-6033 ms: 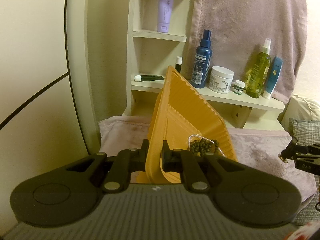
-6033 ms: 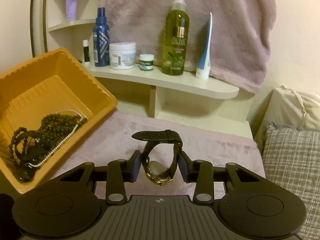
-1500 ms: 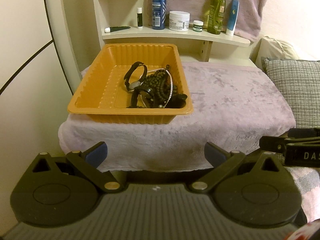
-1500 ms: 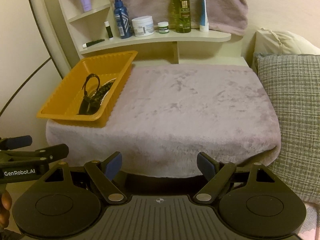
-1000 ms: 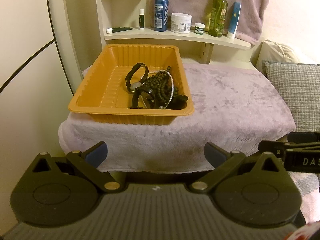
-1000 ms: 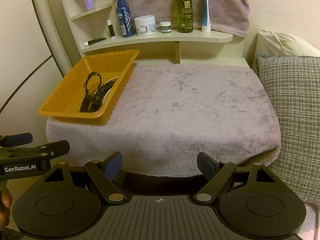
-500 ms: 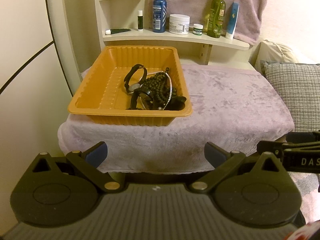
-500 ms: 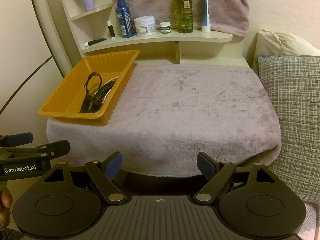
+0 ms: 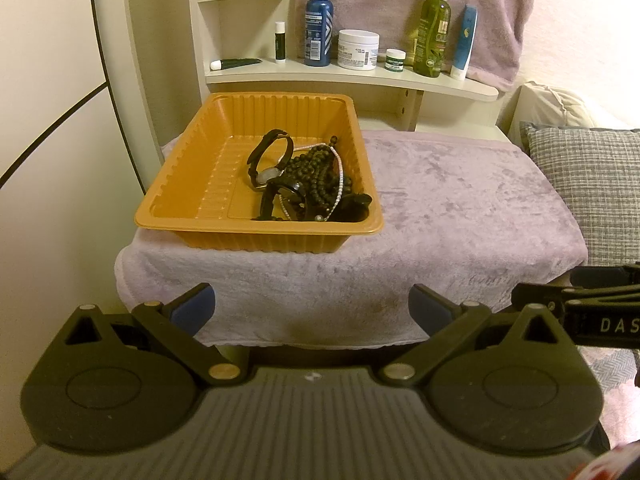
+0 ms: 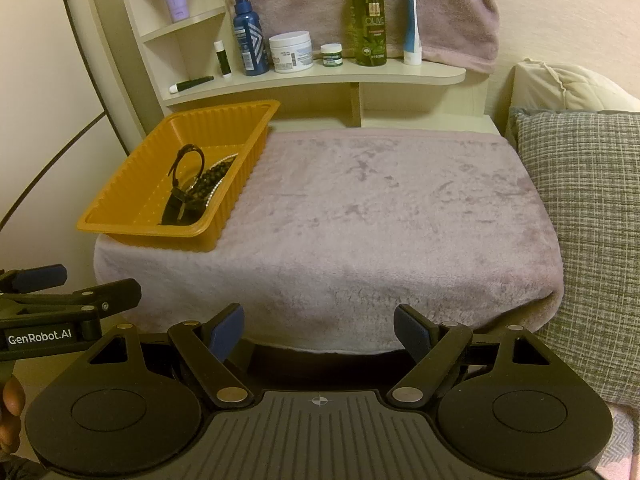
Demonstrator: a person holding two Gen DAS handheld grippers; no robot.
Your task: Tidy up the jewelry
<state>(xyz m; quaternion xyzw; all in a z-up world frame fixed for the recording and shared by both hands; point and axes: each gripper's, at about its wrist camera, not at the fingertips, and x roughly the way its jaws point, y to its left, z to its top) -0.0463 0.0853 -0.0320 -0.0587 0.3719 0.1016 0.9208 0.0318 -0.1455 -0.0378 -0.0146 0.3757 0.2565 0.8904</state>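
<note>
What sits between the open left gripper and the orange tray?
Only bare pink blanket; left wrist view shows nothing between left gripper and orange tray.

one tray (image 9: 168, 216), two watches (image 9: 267, 160), two bottles (image 9: 318, 20)

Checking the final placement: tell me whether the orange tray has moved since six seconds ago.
Yes. The orange tray was tipped up in the left tool, hiding part of the shelf; now it lies flat on the blanket, below the shelf.

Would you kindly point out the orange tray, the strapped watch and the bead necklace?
orange tray (image 9: 256, 232), left wrist view, near rim.
strapped watch (image 9: 267, 151), left wrist view, upright strap loop.
bead necklace (image 9: 316, 172), left wrist view, middle of heap.
</note>
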